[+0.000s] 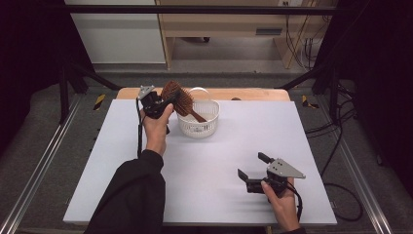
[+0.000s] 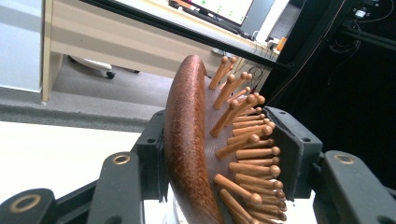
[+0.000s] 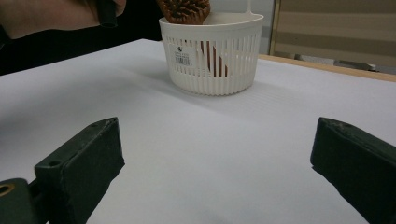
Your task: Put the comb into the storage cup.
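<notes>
A brown wooden hairbrush point(image 1: 176, 95) with peg bristles hangs tilted above a white slotted basket point(image 1: 210, 127) at the back middle of the table. Its handle slopes down into the basket. My left gripper point(image 1: 168, 100) is shut on the brush head. In the left gripper view the two pads clamp the hairbrush point(image 2: 187, 140) on its smooth back and on its bristle side, within the left gripper point(image 2: 219, 144). My right gripper point(image 1: 252, 165) rests near the front right, open and holding nothing. The right gripper view shows the right gripper point(image 3: 219, 172) with jaws wide apart, facing the basket point(image 3: 212, 65) and the brush point(image 3: 184, 11) above it.
A white sheet point(image 1: 204, 170) covers the table, with a wooden edge point(image 1: 253, 93) showing at the back. A desk point(image 1: 219, 29) stands behind the table. Cables point(image 1: 341, 146) lie on the floor at the right. Black frame bars point(image 1: 73, 83) flank the table.
</notes>
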`<state>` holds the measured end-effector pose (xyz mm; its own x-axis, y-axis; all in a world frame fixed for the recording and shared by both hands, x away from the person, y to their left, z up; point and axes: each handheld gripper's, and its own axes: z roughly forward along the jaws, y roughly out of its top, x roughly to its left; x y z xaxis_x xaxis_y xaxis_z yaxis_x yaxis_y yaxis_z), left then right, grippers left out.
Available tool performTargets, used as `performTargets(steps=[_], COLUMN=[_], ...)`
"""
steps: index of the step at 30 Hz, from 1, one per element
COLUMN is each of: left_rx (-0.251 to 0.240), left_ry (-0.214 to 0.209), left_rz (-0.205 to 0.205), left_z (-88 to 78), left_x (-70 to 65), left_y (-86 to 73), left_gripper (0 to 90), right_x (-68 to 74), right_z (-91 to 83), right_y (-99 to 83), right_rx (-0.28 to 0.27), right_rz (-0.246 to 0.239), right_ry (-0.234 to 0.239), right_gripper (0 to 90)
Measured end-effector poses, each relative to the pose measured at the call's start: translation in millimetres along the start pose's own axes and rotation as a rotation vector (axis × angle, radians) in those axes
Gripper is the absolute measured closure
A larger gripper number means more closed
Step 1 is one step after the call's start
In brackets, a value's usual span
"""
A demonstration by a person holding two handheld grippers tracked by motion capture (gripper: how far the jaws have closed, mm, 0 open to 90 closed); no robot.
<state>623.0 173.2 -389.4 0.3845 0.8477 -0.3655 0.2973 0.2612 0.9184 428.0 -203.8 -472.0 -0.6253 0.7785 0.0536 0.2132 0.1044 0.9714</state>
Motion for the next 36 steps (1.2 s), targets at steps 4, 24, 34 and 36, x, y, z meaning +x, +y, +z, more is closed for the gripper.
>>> performTargets(steps=[4,24,34,36], left_rx=[0.001,0.003,0.001,-0.002], left_ry=[0.001,0.014,0.012,0.014], left_rz=[-0.001,-0.018,-0.018,-0.017], left_z=[-0.3,-2.3,-3.9,-4.5], left_x=[0.4,6.0,9.4,10.8], left_y=[0.0,-2.3,-2.3,-2.1], left_gripper=[45.6,44.8,43.9,43.8], right_x=[0.0,0.7,0.8,0.9], right_z=[0.0,0.7,1.0,1.2], right_y=[0.0,-0.4,-0.6,-0.6], right_rx=[0.0,0.004,0.006,0.007], right_rz=[0.0,0.0,-0.001,-0.001], right_ry=[0.0,0.005,0.005,0.004], right_gripper=[2.8,2.8,2.7,2.7])
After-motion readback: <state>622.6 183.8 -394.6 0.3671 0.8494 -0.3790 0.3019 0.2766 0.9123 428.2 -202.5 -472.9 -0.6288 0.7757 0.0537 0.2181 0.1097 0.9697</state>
